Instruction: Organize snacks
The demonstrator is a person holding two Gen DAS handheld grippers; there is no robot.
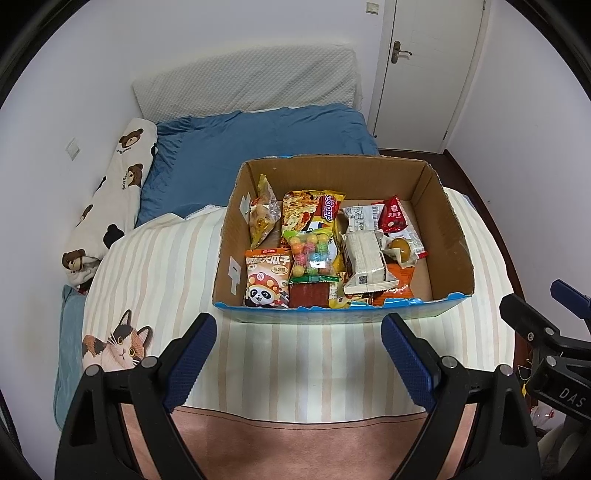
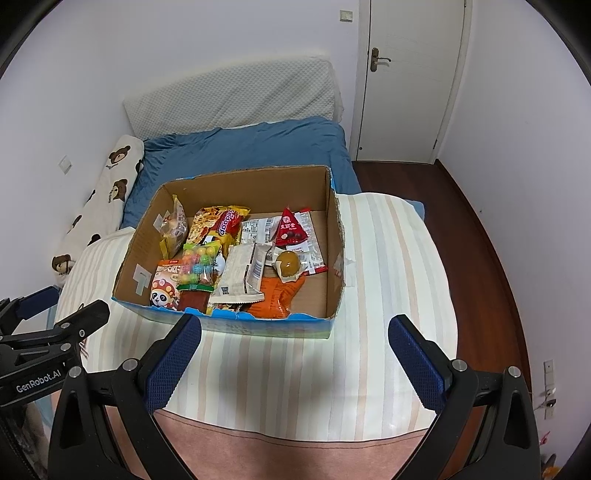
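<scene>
Small bedroom, plain white walls (image 1: 258, 26). White panel door (image 2: 410, 81) at the far right with a brass lever handle (image 2: 378, 60); a white wall switch (image 2: 346, 15) sits just left of the door frame. Dark reddish-brown wooden floor (image 2: 476, 229) runs along the right side of the bed. Bed covered by a cream-and-peach striped blanket (image 2: 388, 258) with a calico cat print (image 1: 118, 347) near the left edge. Blue quilt (image 1: 258, 144) bunched behind it, white textured foam pillow (image 1: 251, 81) leaning on the back wall. Long white bolster with brown bear prints (image 1: 110, 195) lies along the left wall, near a white wall socket (image 1: 72, 148). Even, soft indoor light.
</scene>
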